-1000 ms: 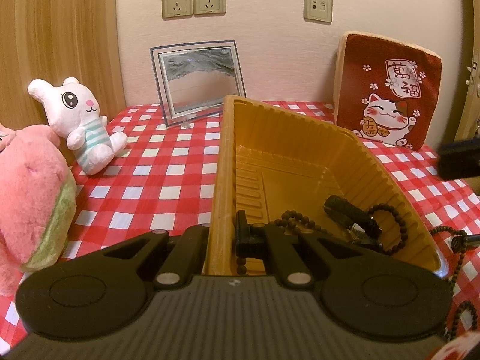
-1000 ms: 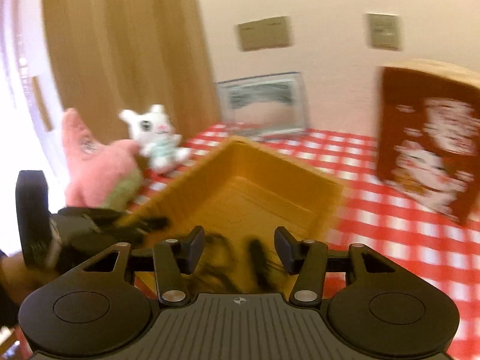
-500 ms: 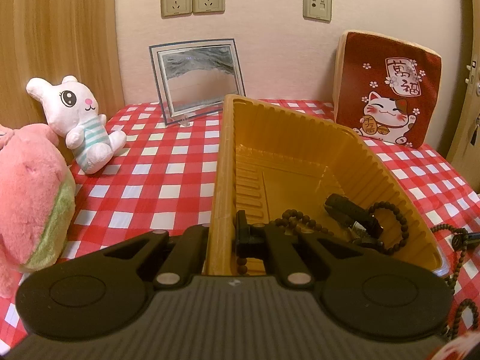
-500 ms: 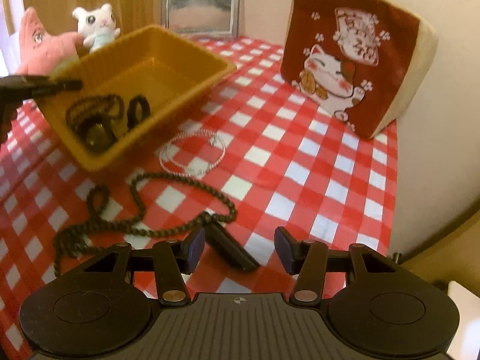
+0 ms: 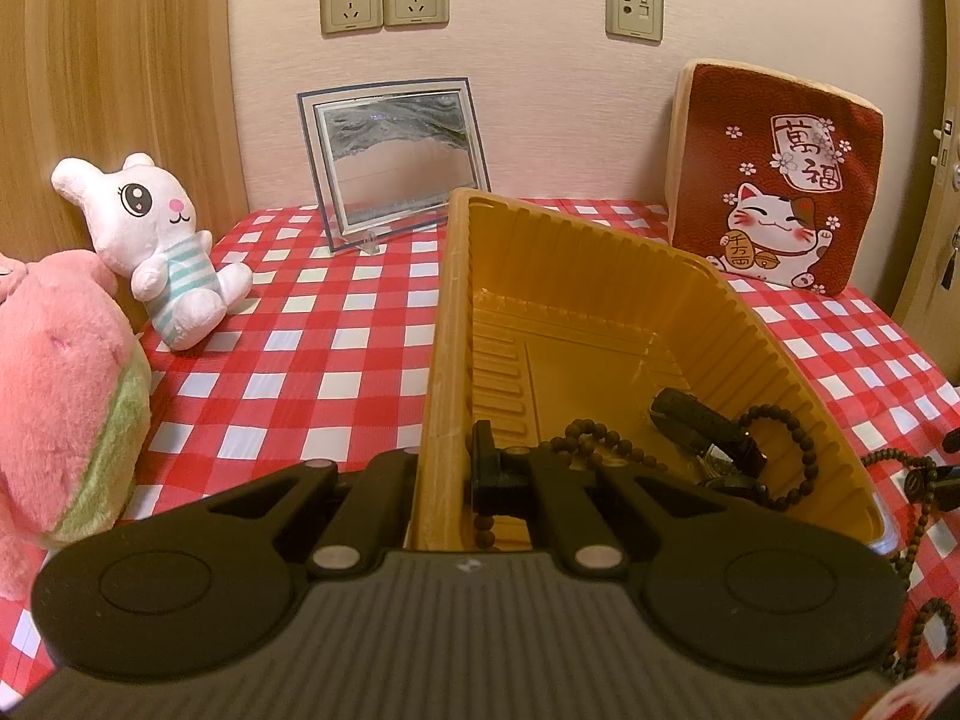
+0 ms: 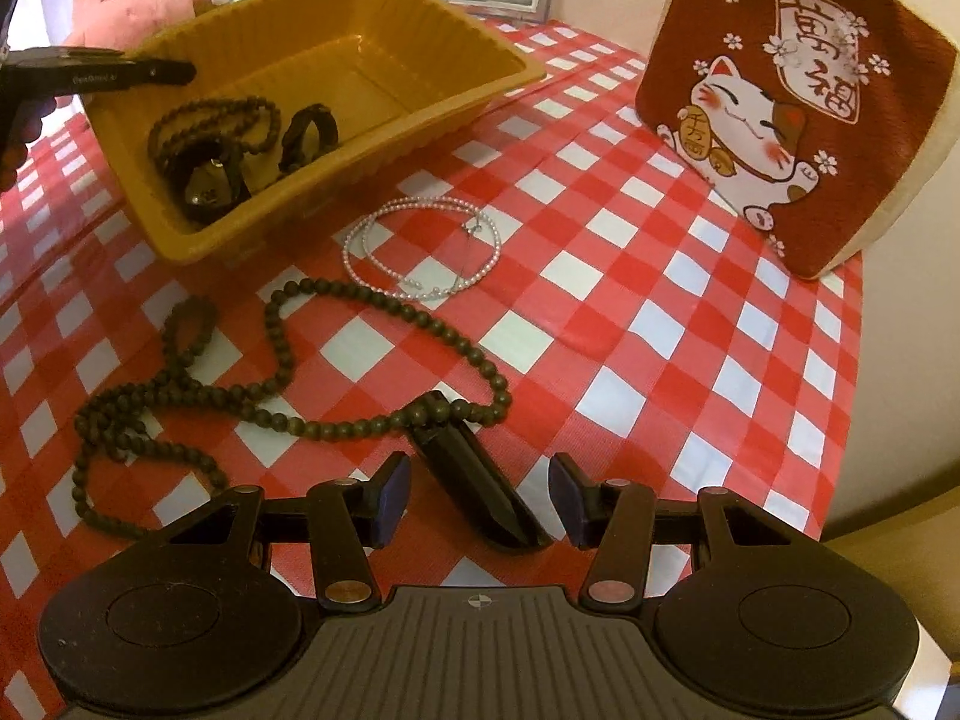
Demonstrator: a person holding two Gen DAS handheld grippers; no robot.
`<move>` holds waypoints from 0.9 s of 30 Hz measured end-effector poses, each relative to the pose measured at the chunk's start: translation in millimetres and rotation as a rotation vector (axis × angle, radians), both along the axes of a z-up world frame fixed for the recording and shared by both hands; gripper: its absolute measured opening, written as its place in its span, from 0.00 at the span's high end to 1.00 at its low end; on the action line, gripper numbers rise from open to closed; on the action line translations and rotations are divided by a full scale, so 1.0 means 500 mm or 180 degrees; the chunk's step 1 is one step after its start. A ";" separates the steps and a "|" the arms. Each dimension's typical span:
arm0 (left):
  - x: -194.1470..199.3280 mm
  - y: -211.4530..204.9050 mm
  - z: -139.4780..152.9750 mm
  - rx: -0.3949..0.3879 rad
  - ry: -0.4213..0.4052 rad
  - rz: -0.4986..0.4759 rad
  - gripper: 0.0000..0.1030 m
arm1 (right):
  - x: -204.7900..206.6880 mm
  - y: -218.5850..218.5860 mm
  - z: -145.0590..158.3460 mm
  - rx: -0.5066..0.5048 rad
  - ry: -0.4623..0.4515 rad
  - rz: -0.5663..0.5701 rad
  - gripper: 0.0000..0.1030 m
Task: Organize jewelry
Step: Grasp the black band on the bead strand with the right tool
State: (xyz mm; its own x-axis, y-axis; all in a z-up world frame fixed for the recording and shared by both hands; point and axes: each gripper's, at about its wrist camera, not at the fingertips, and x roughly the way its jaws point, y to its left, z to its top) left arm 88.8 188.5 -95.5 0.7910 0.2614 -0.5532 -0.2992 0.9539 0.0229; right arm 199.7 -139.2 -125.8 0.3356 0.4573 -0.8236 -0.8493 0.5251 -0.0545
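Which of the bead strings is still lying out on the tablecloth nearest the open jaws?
The long dark bead necklace, whose black pendant lies between the jaws; the pearl strand lies farther off.

The left wrist camera sits low at the near wall of the yellow tray [image 5: 600,276], facing the back wall. The right wrist camera looks steeply down over the checked tablecloth [image 6: 660,324]. Both views share tray, cat cushion [image 5: 774,180] and toys.
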 end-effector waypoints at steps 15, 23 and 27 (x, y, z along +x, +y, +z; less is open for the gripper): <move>0.002 0.002 -0.001 0.0010 0.0001 -0.0008 0.97 | 0.001 0.014 -0.011 -0.0030 0.0023 0.0099 0.64; 0.002 0.001 0.000 0.0007 -0.0001 -0.0005 0.97 | -0.038 -0.013 -0.006 -0.0094 0.0182 -0.0042 0.79; 0.002 0.000 0.000 0.0009 0.0000 -0.0005 0.97 | -0.066 -0.037 -0.004 -0.0112 0.0329 -0.0228 0.79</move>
State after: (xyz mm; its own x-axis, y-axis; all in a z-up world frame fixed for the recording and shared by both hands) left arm 89.9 188.6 -95.4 0.7914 0.2616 -0.5526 -0.2976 0.9543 0.0256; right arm 166.5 -157.7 -127.7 0.2789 0.4053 -0.8706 -0.8117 0.5840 0.0119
